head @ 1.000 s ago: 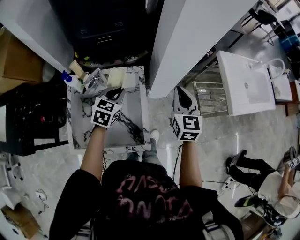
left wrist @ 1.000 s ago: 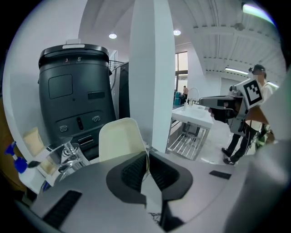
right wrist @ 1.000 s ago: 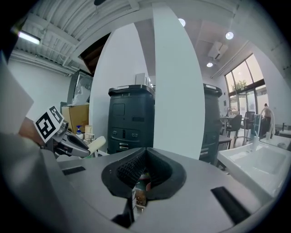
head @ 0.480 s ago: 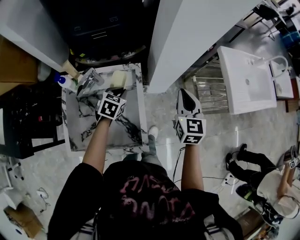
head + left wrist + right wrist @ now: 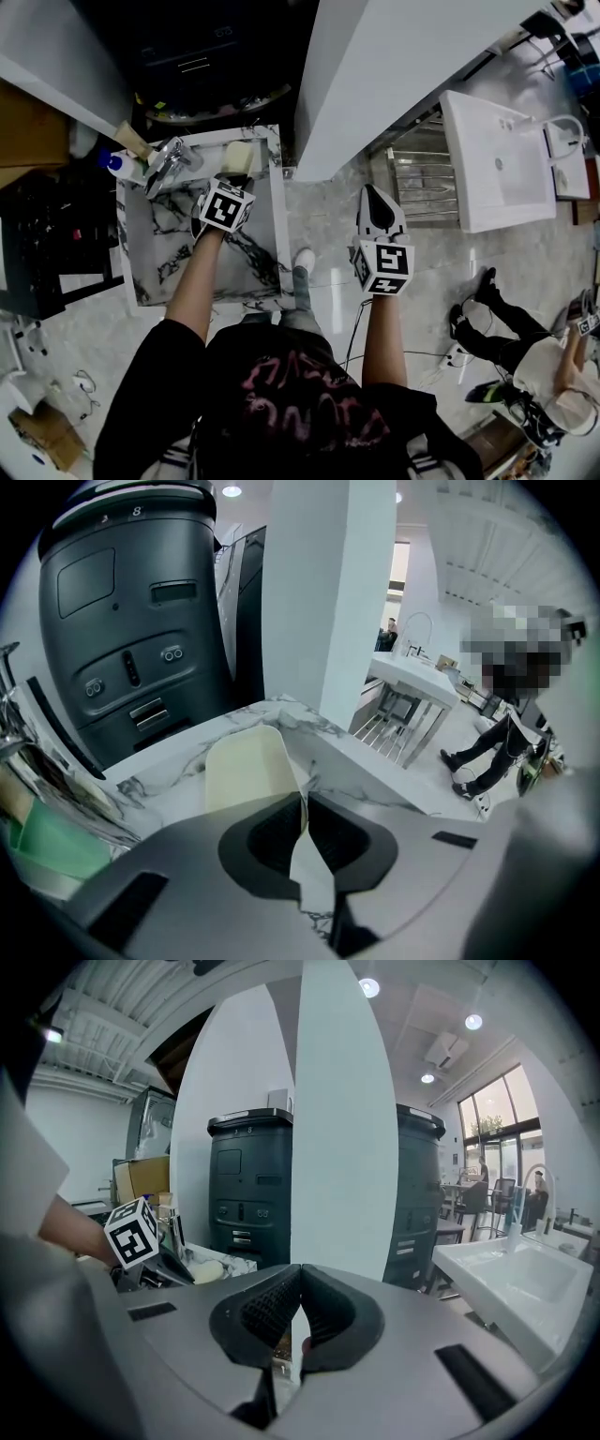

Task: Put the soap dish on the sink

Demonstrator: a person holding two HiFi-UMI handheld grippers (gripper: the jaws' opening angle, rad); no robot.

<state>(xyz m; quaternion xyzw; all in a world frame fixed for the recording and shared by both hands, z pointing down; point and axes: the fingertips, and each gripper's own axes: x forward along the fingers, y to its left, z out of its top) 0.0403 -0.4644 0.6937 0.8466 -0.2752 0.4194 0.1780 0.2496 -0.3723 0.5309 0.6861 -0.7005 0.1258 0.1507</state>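
The cream soap dish [image 5: 237, 155] lies on the back rim of the marble sink [image 5: 150, 253], just right of the chrome tap [image 5: 167, 159]. My left gripper [image 5: 234, 180] reaches over the basin, its jaws closed, and the tips meet on the dish's near right edge. In the left gripper view the soap dish [image 5: 246, 771] fills the space just ahead of my left gripper [image 5: 305, 794], its near end hidden behind the left jaw. My right gripper [image 5: 377, 208] hangs over the floor to the right of the sink, shut and empty. The right gripper view shows my right gripper [image 5: 298, 1279] with jaws together.
A blue-capped bottle [image 5: 114, 164] stands left of the tap. A dark cabinet [image 5: 131, 630] rises behind the sink, and a broad white pillar [image 5: 375, 75] stands to its right. A white basin [image 5: 492, 159] and a person [image 5: 553, 366] are at the far right.
My left gripper has sunk lower over the sink's back rim, still at the dish. The right gripper has drifted slightly down and right.
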